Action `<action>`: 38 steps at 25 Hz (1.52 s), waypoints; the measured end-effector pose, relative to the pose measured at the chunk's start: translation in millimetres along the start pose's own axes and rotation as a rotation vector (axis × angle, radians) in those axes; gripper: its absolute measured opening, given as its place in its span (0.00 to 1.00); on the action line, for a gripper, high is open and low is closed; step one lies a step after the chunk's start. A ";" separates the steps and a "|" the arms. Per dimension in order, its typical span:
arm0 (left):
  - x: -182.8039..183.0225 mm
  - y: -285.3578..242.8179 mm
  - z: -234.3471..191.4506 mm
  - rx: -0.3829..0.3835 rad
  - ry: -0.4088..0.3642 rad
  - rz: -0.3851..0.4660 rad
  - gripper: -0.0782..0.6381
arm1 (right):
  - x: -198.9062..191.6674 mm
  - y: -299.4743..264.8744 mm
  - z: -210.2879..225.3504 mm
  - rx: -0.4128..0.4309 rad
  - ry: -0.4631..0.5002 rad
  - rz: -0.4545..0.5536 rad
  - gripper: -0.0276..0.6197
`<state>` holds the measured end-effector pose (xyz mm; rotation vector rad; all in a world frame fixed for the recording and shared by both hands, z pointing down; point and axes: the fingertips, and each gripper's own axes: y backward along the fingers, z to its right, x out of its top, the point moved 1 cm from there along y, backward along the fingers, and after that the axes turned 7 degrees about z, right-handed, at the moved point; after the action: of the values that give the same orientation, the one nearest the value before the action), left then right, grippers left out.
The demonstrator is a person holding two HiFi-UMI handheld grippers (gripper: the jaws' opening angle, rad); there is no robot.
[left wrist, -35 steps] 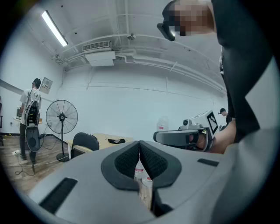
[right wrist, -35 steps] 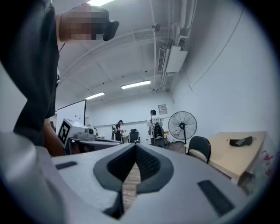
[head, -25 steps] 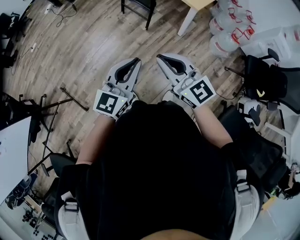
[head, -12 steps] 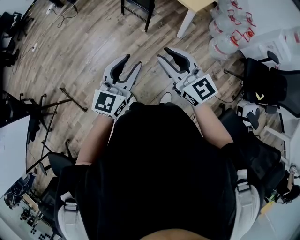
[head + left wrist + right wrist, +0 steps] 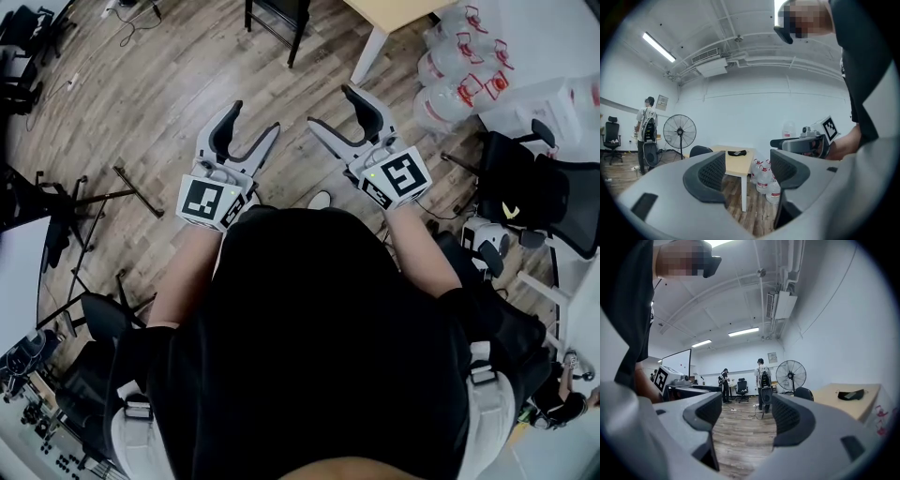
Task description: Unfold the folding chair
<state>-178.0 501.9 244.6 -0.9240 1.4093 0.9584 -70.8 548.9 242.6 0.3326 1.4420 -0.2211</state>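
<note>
Both grippers are held out level over the wooden floor [image 5: 169, 84], in front of the person's dark torso. The left gripper [image 5: 253, 120] has its jaws spreading apart with only air between the ribbed pads [image 5: 710, 171]. The right gripper [image 5: 330, 108] is likewise opening, and nothing lies between its pads [image 5: 790, 416]. Each gripper shows in the other's view: the right gripper [image 5: 801, 143] and the left gripper [image 5: 684, 390]. I cannot pick out a folding chair for certain; a black chair frame [image 5: 277, 19] stands at the top by the table.
A light wooden table [image 5: 394, 9] stands ahead to the right, with several water bottles [image 5: 450, 75] beside it. Black office chairs [image 5: 534, 178] crowd the right side. Black stands [image 5: 75, 206] lie at the left. A floor fan [image 5: 679, 132] and people [image 5: 763, 380] are farther off.
Both grippers went from shut to wide open. Both hands also moved forward, away from the body, toward the table end of the room.
</note>
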 end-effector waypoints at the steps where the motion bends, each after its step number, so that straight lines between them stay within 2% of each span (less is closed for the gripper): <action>1: -0.7 -2.8 1.7 0.009 0.000 -0.001 0.51 | 1.0 2.7 4.4 -0.001 0.000 0.003 0.54; 6: -4.8 -21.6 12.3 0.031 -0.016 -0.011 0.54 | 2.5 13.4 26.0 -0.002 -0.002 0.005 0.63; 10: -6.9 -31.5 9.4 0.034 -0.008 -0.007 0.55 | 0.7 9.9 35.3 -0.002 -0.012 0.001 0.64; 14: -9.8 -45.8 -10.6 0.032 0.008 -0.005 0.55 | -3.4 -6.7 47.7 -0.012 -0.019 -0.003 0.64; 19: -17.0 -67.6 -47.6 0.020 0.015 -0.005 0.56 | -8.7 -41.0 67.0 -0.021 0.003 -0.033 0.67; 33: -23.0 -146.2 -195.3 -0.022 0.068 -0.030 0.57 | -19.2 -176.2 149.3 -0.097 -0.045 -0.082 0.67; 38: -27.9 -159.7 -239.4 -0.046 0.069 -0.040 0.57 | -29.3 -220.5 161.3 -0.108 -0.056 -0.098 0.67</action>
<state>-113.4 221.4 272.0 -1.0244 1.4259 0.9405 -0.4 284.4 267.1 0.1666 1.4106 -0.2290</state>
